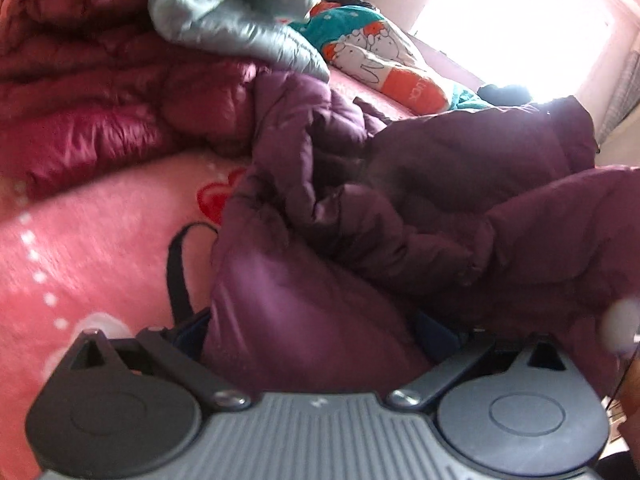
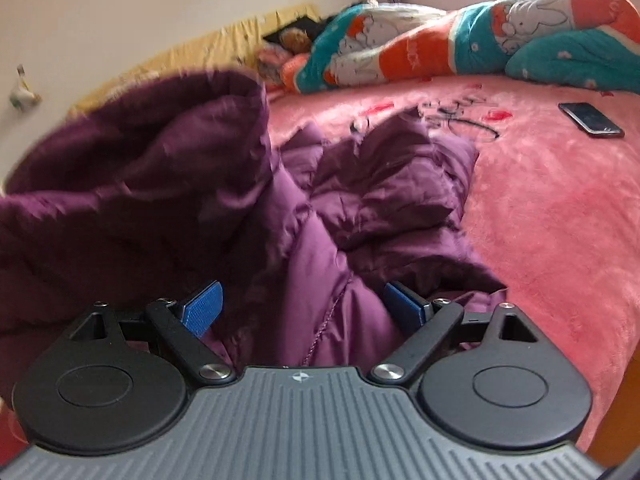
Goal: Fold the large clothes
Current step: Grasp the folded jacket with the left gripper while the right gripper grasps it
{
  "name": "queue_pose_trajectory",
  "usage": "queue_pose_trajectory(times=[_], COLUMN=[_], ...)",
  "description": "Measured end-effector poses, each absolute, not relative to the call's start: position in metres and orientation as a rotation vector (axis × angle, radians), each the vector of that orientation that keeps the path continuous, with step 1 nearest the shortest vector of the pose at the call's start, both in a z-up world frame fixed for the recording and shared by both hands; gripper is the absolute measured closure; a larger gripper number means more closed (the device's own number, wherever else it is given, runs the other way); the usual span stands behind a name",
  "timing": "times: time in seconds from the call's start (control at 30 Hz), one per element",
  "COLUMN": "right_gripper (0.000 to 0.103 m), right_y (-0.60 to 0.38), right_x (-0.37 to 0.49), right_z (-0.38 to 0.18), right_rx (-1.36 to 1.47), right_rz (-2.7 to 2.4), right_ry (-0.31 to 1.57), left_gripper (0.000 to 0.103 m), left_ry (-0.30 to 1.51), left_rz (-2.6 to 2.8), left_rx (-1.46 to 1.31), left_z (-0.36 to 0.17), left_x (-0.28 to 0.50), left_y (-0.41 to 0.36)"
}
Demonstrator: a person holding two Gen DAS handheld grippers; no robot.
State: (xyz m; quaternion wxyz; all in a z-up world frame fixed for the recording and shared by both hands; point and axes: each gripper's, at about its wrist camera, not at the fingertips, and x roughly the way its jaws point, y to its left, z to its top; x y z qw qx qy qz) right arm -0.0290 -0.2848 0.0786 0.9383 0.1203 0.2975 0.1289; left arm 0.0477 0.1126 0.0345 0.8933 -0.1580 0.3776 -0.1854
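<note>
A purple puffer jacket (image 1: 400, 208) lies bunched on a pink blanket (image 1: 100, 240). In the left wrist view a thick fold of it bulges up between my left gripper's (image 1: 314, 332) fingers and hides most of them; the linkages stand wide apart, so it is open. In the right wrist view the jacket (image 2: 360, 184) spreads away from my right gripper (image 2: 302, 308). Its blue pads (image 2: 204, 306) are wide apart, with a stitched seam of the jacket between them. One part of the jacket rises high and blurred at the left.
A dark red puffer coat (image 1: 80, 100) and a grey garment (image 1: 232, 12) are piled at the back left. A rabbit-print quilt (image 2: 440, 44) lies along the far side. A phone (image 2: 591, 119) and a thin cable (image 2: 460, 120) rest on the pink blanket (image 2: 540, 208). A black strap (image 1: 176, 272) lies beside the jacket.
</note>
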Motion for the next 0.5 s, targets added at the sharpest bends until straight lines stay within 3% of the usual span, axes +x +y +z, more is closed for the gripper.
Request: queue_pose_trajectory(times=[0.1,0.13,0.2,0.3,0.37,0.5], right_gripper=[0.005,0.010,0.035,0.057,0.066,0.080], right_y=[-0.273,-0.269,-0.267,-0.271,-0.272,-0.278], right_x=[-0.032,-0.034,-0.040,-0.053,-0.063,-0.095], right_z=[0.074,0.074,0.075,0.082,0.085,0.092], right_rx=[0.177,0.148,0.126,0.138,0.151,0.211], right_rz=[0.246,0.240,0.218,0.175,0.145,0.079], right_ry=[0.634,0.639,0.637,0.636,0.635,0.631], left_gripper=[0.005,0.013,0.024,0.047,0.062,0.075], left_ry=[0.777,0.773,0.764,0.742,0.727,0.712], left_rz=[-0.380,-0.382,-0.384,-0.371,-0.359,-0.343], left_rx=[-0.344,-0.348,-0.367,-0.399,-0.445,-0.515], left_z=[0.032,0.033,0.035,0.039,0.041,0.046], left_x=[0.049,0.048,0.046,0.040,0.035,0.023], left_y=[0.110,0.110,0.111,0.117,0.123,0.130])
